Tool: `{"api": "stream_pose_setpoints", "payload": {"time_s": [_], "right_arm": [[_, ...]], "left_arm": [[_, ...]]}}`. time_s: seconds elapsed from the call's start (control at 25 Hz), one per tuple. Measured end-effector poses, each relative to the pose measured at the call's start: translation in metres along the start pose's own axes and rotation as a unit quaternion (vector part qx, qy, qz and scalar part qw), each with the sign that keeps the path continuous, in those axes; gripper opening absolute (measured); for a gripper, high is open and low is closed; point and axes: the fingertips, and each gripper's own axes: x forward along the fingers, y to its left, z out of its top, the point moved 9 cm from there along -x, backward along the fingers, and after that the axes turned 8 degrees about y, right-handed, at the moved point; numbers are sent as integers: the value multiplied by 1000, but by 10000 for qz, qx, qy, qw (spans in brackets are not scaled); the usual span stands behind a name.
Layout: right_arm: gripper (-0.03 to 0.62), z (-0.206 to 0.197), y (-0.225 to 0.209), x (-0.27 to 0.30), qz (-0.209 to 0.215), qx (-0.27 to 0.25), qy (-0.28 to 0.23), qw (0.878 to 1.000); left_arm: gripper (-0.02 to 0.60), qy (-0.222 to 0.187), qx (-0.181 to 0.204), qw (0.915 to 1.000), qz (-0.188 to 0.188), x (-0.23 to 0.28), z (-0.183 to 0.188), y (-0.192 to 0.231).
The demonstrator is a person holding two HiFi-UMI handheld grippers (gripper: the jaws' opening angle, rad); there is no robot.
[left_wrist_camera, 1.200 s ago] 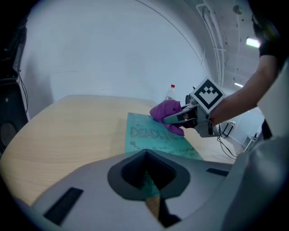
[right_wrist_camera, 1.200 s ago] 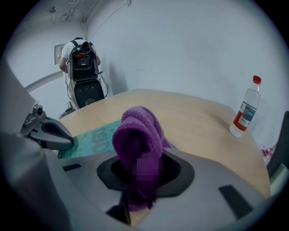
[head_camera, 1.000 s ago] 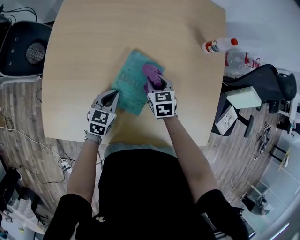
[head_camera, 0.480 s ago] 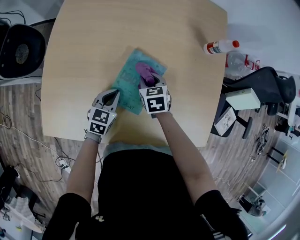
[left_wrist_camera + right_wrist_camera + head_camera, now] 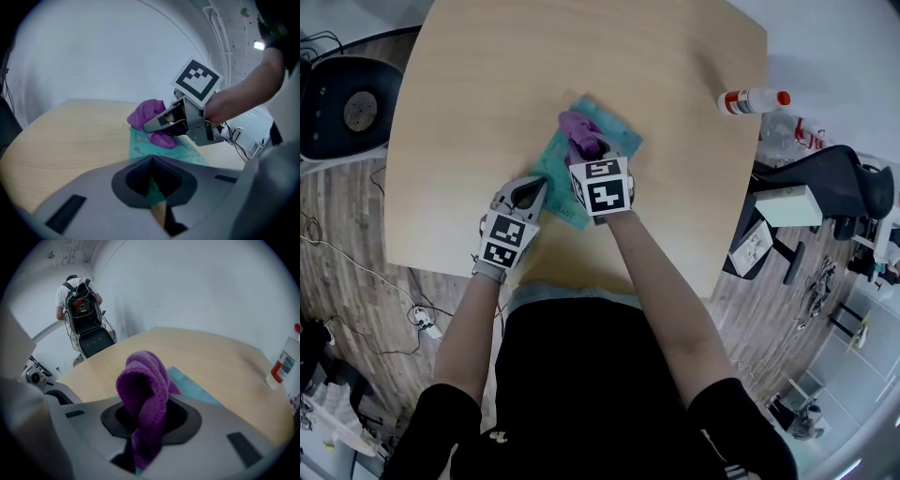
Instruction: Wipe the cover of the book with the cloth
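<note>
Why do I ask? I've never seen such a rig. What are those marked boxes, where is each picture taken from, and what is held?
No robot: a person holds a hand-held gripper in each hand; the marked cubes are part of them. The head view looks down from the person's head; the other two views each ride on one of them, looking along its jaws. On the wooden table are a teal book and a red-capped bottle. The right hand-held gripper is shut on a purple cloth on the book. The left hand-held gripper is shut, empty, at the book's near edge.
</note>
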Motion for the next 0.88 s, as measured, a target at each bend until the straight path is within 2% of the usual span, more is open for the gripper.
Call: {"api": "stream_pose_setpoints", "payload": {"time_s": [0.32,0.88], "right_arm": [[117,9,17,8,242,-554,44,9982],[117,-11,47,0,885,-1277,212,9876]], "left_arm": [[20,-1,-46,10000,-60,0,0,1],[20,-33,1,10000,34,1,-1,2]]}}
